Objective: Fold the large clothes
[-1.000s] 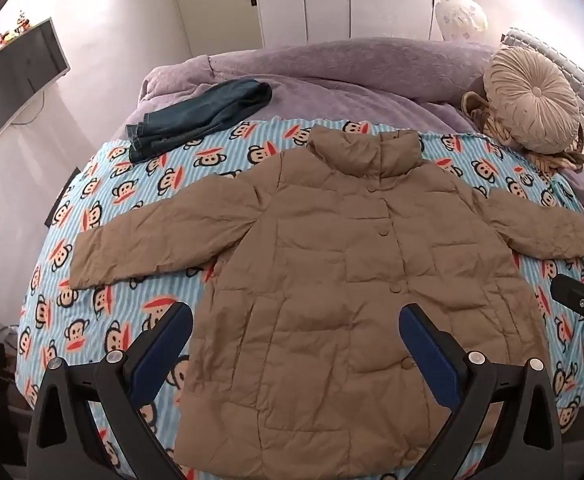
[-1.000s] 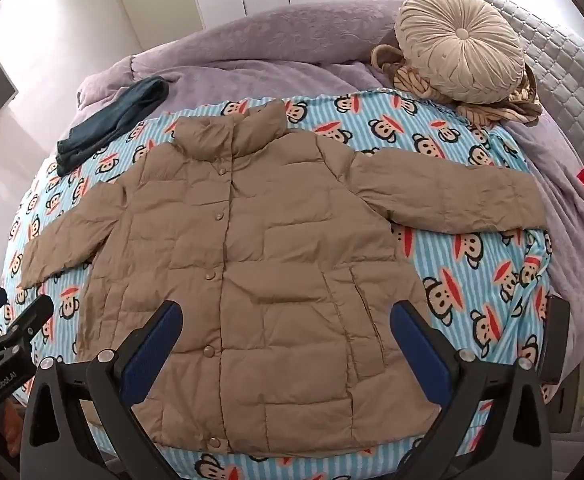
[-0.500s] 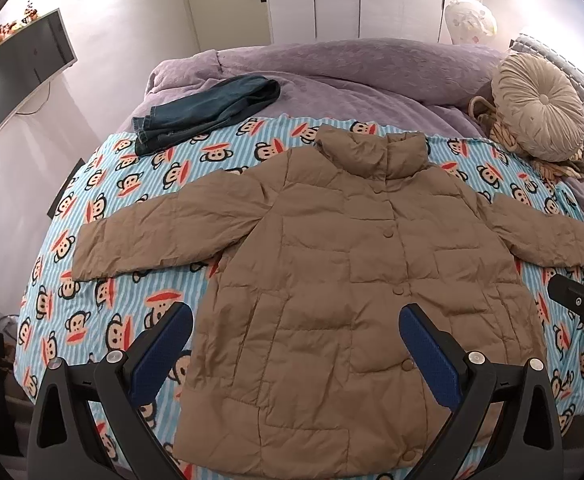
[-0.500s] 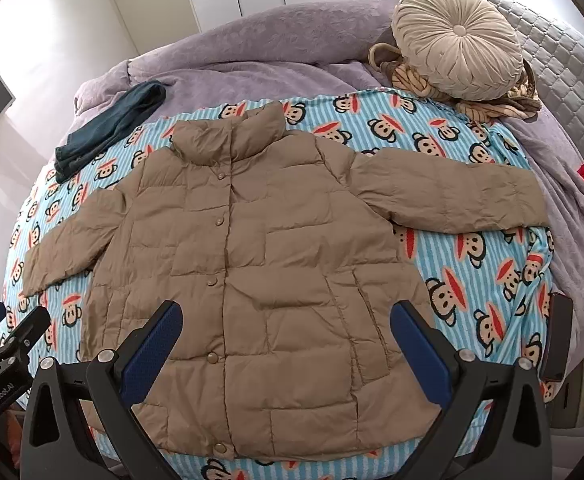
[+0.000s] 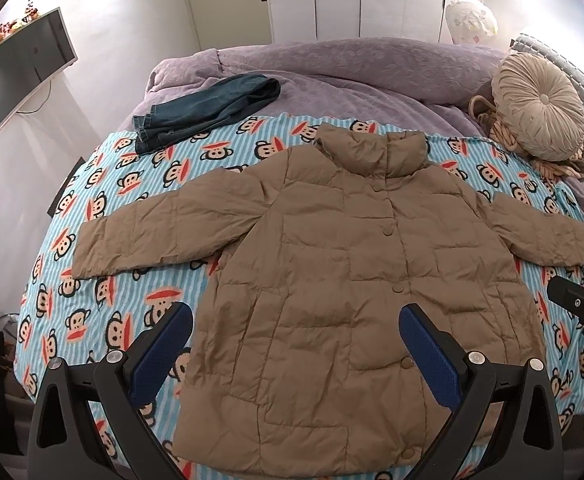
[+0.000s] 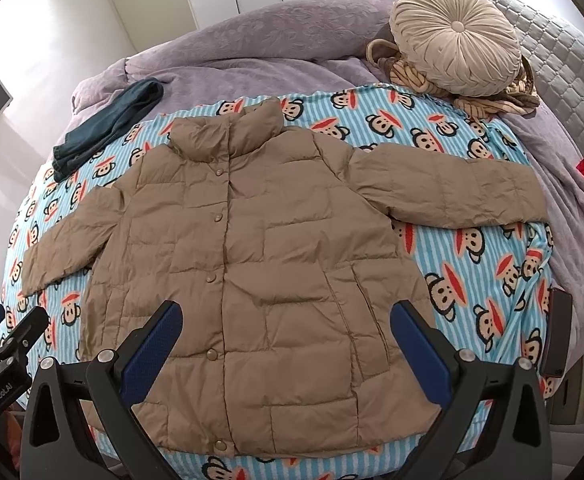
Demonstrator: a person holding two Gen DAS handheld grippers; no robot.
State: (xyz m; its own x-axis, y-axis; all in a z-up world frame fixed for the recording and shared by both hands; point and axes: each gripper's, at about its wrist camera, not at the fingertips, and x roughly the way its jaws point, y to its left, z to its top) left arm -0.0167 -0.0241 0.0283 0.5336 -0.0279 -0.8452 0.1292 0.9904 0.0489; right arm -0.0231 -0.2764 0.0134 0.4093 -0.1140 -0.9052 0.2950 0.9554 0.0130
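Observation:
A tan quilted puffer jacket (image 5: 332, 280) (image 6: 251, 272) lies flat and buttoned on a blue monkey-print sheet (image 5: 131, 176) (image 6: 472, 248), both sleeves spread out sideways, collar toward the far side. My left gripper (image 5: 296, 340) hovers open above the jacket's lower hem, holding nothing. My right gripper (image 6: 285, 332) is likewise open above the hem, a little to the right, with nothing between its blue pads. Each gripper shows at the edge of the other's view: the right gripper's tip (image 5: 580, 304) and the left gripper's tip (image 6: 7, 340).
Folded dark jeans (image 5: 203, 108) (image 6: 107, 128) lie at the far left of the bed on a purple blanket (image 5: 352, 64). A round beige cushion (image 5: 540, 112) (image 6: 456, 44) sits far right on a striped cloth. A wall screen (image 5: 15, 72) hangs left. A dark phone (image 6: 556, 332) rests at the bed's right edge.
Both views have tilted and drawn back slightly, showing more of the far wall and doors. The jacket has not moved and both grippers remain open.

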